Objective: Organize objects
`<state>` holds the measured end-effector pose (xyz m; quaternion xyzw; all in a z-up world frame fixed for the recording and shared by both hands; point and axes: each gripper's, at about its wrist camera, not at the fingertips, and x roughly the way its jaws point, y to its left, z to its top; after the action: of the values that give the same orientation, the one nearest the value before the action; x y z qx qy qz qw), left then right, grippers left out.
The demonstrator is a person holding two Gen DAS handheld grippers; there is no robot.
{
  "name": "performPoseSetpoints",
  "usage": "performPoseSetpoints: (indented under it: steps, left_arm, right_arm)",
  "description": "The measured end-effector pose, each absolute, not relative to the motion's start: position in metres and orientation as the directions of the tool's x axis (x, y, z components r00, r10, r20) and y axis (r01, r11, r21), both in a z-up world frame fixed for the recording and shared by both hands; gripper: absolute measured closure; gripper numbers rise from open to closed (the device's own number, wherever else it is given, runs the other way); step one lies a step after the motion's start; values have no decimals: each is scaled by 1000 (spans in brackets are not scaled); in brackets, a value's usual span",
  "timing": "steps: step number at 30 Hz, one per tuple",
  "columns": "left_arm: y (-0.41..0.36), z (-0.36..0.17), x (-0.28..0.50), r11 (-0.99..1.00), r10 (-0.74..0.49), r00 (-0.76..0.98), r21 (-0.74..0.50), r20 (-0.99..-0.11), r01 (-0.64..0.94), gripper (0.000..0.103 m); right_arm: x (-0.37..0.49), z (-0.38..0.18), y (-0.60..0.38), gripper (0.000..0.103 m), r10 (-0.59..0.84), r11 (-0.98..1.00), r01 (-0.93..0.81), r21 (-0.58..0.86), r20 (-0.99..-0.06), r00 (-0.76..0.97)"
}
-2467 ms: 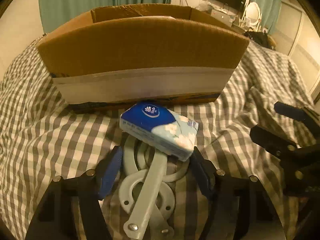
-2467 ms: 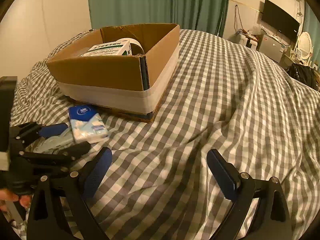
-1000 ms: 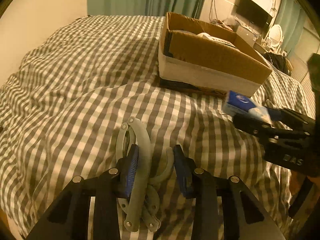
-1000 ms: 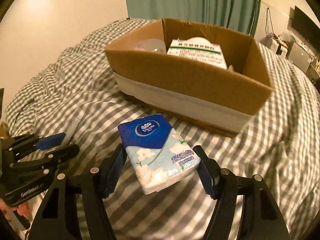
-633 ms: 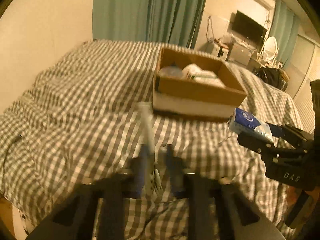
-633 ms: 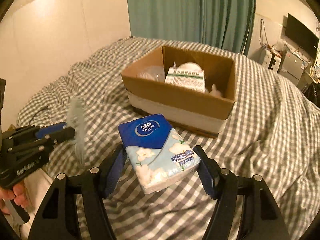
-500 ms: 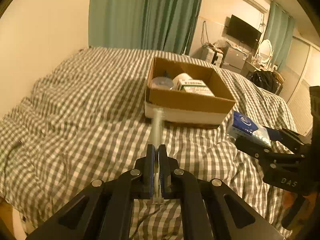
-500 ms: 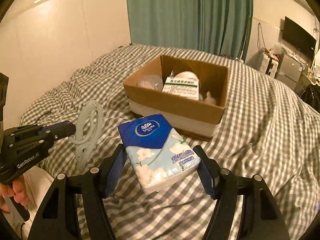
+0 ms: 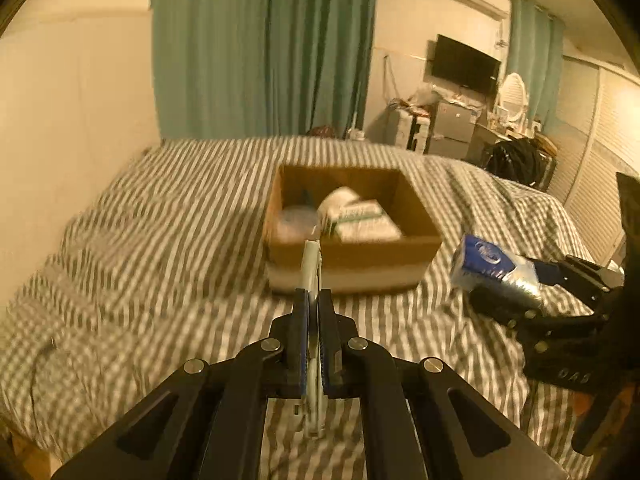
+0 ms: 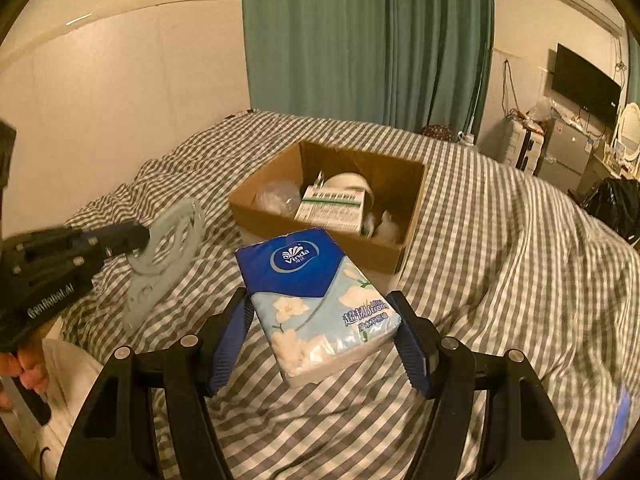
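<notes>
While the cardboard box (image 10: 332, 204) on the checked bed (image 10: 500, 240) already holds a green-and-white carton (image 10: 332, 204) and some white items, two things are not yet in it. The right gripper (image 10: 324, 336) holds its fingers clamped on a blue tissue pack (image 10: 316, 296), raised above the bed near the box. The left gripper (image 9: 313, 312), also lifted and aimed at the box, pinches a grey plastic bracket (image 10: 168, 248) edge-on. Both look ready to go in.

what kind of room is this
Most likely a bedroom: a bed under a checked cover, green curtains, a wall-mounted TV over a cluttered dresser. An open cardboard box sits on the bed.
</notes>
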<state>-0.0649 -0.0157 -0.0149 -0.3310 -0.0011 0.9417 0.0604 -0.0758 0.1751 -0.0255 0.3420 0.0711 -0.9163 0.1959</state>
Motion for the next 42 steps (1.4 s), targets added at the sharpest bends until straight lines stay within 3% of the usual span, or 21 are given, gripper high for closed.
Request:
performPoseSetpoints:
  steps: [9, 22, 27, 31, 34, 37, 39, 41, 42]
  left_arm:
    - [14, 25, -148, -981, 157, -790, -4, -592, -192, 99]
    - [25, -24, -286, -977, 135, -732, 32, -668, -210, 99]
    - [21, -39, -302, -977, 139, -717, 25, -684, -213, 99]
    - [20, -41, -300, -976, 143, -719, 22, -681, -216, 99]
    - [21, -33, -295, -977, 138, -719, 23, -681, -210, 97]
    - [23, -18, -281, -977, 119, -726, 52, -678, -209, 86]
    - [26, -6, -271, -977, 101, -742, 73, -663, -199, 64]
    - [26, 12, -254, -979, 94, -771, 81, -630, -186, 48]
    - [26, 22, -244, -981, 96, -788, 78, -608, -180, 47]
  right_arm:
    - [-151, 11, 179, 35, -264, -936, 353, -18, -625, -734]
    - [-290, -33, 171, 34, -221, -960, 280, 25, -683, -696]
    - [-309, -55, 176, 33, -244, -962, 257, 87, -693, -679]
    - [-305, -51, 184, 21, -251, -963, 247, 103, -672, -697]
    - [-299, -38, 188, 21, -235, -968, 231, 96, -664, -710]
    - [-290, -18, 191, 19, -224, -971, 223, 85, -651, -726]
    - [-276, -2, 192, 16, -209, -973, 222, 61, -636, -743]
    - [-260, 19, 194, 15, -197, -974, 221, 37, -614, -764]
    - [-252, 27, 195, 15, -194, -975, 221, 30, -608, -770]
